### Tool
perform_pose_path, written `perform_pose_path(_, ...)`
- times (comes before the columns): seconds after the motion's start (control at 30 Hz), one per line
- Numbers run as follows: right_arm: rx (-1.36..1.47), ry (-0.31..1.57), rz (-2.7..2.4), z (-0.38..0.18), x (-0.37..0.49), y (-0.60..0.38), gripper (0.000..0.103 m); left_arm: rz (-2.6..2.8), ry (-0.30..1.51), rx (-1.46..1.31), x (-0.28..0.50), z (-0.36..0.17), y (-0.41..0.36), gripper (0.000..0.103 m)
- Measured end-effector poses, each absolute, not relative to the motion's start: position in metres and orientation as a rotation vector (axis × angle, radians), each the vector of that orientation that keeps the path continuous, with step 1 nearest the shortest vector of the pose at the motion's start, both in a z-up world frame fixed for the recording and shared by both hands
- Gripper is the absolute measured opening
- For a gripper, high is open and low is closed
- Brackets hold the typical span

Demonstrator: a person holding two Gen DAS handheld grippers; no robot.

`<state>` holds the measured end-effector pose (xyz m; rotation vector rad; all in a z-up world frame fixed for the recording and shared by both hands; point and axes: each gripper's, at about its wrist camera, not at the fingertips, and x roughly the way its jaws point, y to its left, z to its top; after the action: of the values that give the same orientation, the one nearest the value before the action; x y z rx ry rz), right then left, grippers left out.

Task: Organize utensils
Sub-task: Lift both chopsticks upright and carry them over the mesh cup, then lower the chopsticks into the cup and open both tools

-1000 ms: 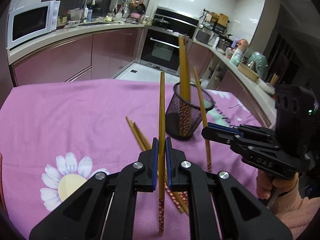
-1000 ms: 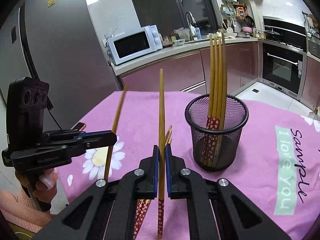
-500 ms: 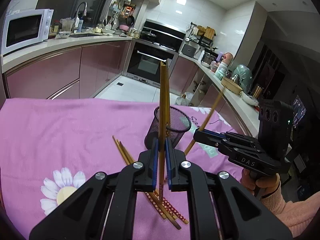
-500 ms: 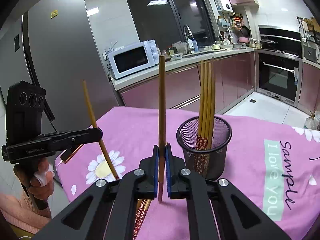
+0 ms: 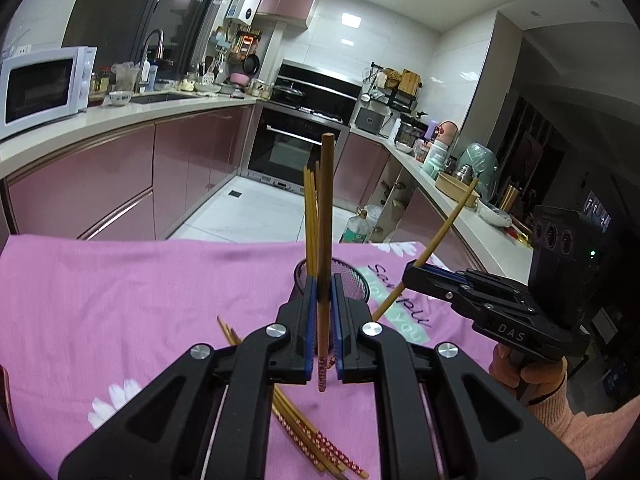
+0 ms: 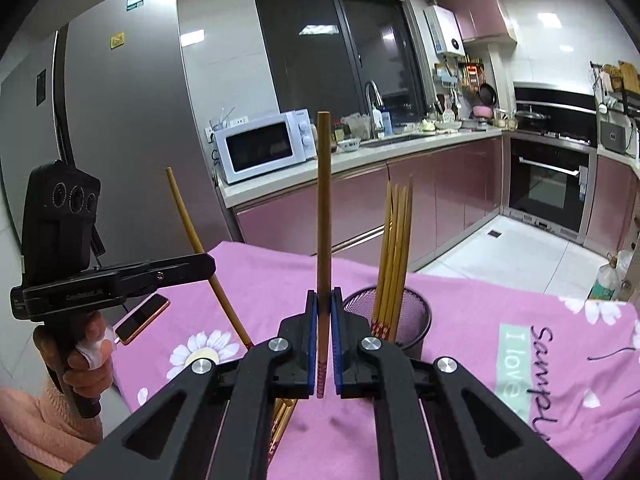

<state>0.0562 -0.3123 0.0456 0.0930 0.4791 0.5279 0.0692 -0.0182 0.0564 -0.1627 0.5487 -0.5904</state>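
We hold one chopstick in each hand-held gripper, above a bench covered with a pink flowered cloth. Our left hand-held gripper has its blue pads pressed together on a wooden chopstick, which stands nearly upright with its red-patterned end hanging below the pads, clear of the cloth. Our right hand-held gripper is likewise clamped on a second chopstick, also upright, patterned end down and off the cloth. Seen from the left wrist view, that right-hand chopstick leans away toward the kitchen counter at the right; seen from the right wrist view, the left-hand one tilts toward the refrigerator. A black mesh holder stands on the cloth just beyond both sets of fingers, with several chopsticks already upright inside it, thin ends up. More loose chopsticks lie crossed in a small pile on the cloth under our left tool. A phone rests near the bench's edge below the left tool, and a white microwave sits on the counter behind.
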Motion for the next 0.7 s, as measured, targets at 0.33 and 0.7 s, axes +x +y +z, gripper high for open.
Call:
perform_pose_path(0.33,0.090,0.416,0.498,0.069,0.056,-0.327,0.005,-0.591,0.493,-0.136,0.088,0.085,-0.034,0.007)
perform_pose_path(0.7,0.072,0.377,0.473,0.080,0.065,-0.332,0.005,-0.593,0.433,-0.109,0.100,0.109,-0.049,0.008)
